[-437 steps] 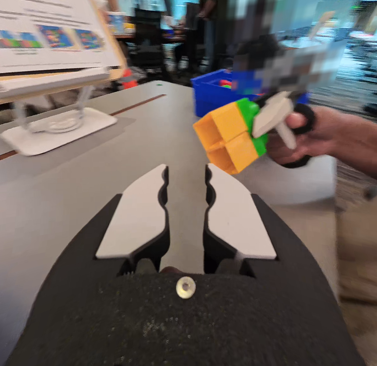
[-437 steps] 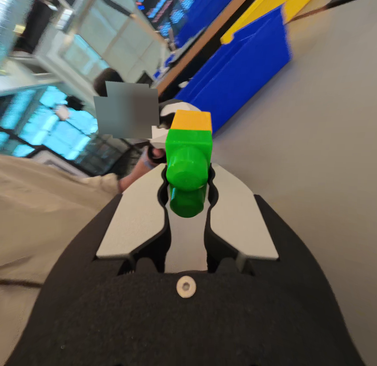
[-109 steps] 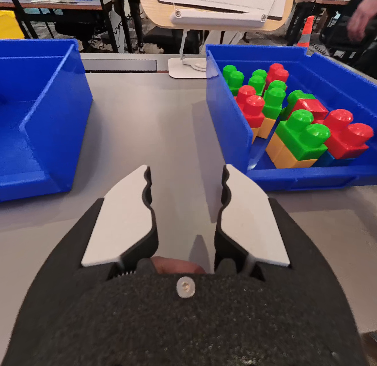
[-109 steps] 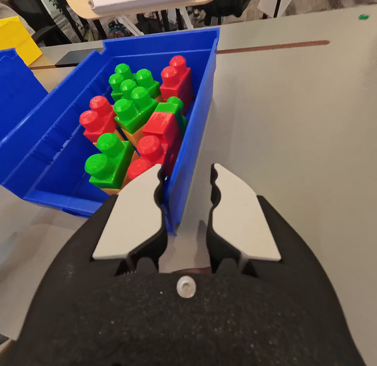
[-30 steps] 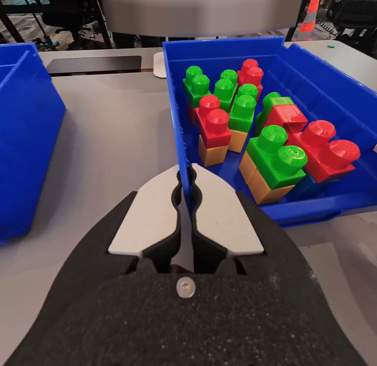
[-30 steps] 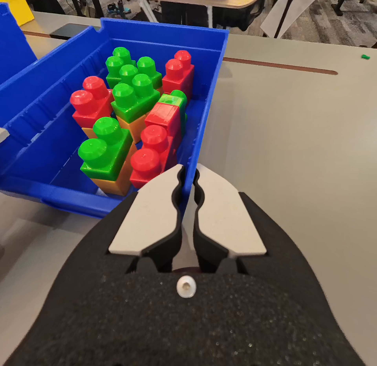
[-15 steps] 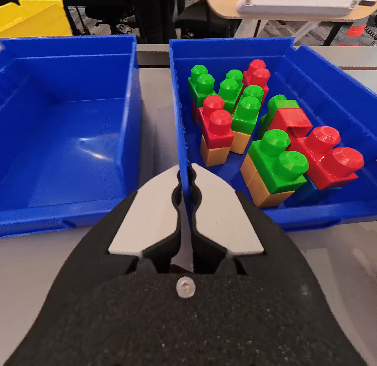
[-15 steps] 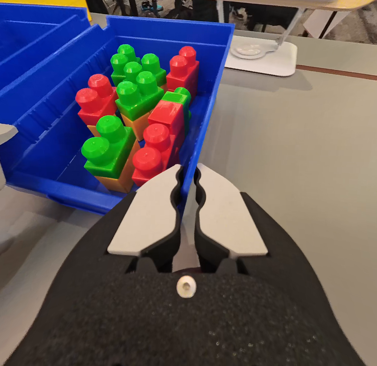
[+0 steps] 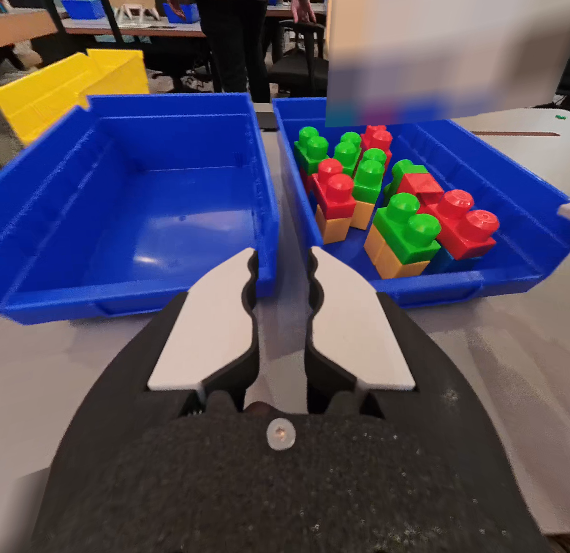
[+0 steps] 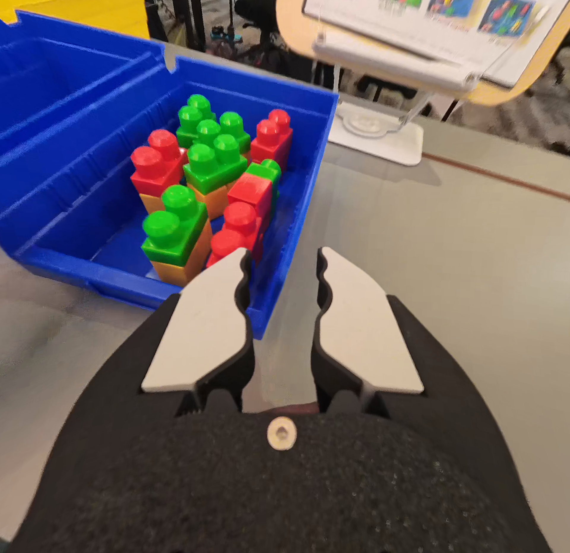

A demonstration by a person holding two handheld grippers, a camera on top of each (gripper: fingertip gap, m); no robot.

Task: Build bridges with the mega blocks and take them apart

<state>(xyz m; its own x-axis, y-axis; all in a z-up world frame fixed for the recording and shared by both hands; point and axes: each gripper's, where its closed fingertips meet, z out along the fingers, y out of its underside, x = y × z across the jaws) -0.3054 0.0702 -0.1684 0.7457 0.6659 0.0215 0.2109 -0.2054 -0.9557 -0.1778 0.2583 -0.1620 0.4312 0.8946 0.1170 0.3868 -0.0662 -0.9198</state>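
1. A blurred patch hides the far wall of the block-filled bin point(image 9: 505, 180).
2. The yellow bin point(image 9: 71, 90) is cut by the left edge.
3. The stand's picture sheet point(image 10: 431, 1) is smeared and cropped on top.

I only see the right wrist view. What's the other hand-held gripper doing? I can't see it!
Observer: The left hand-held gripper is open and holds nothing. It points at the gap between the left blue bin and the right blue bin.
Operator: Is anything inside the left one?
Observer: No. Its floor is bare, with no blocks on it.
Operator: Are any blue blocks hiding?
Observer: Yes. A blue block sits under the red block near the front of the right blue bin.
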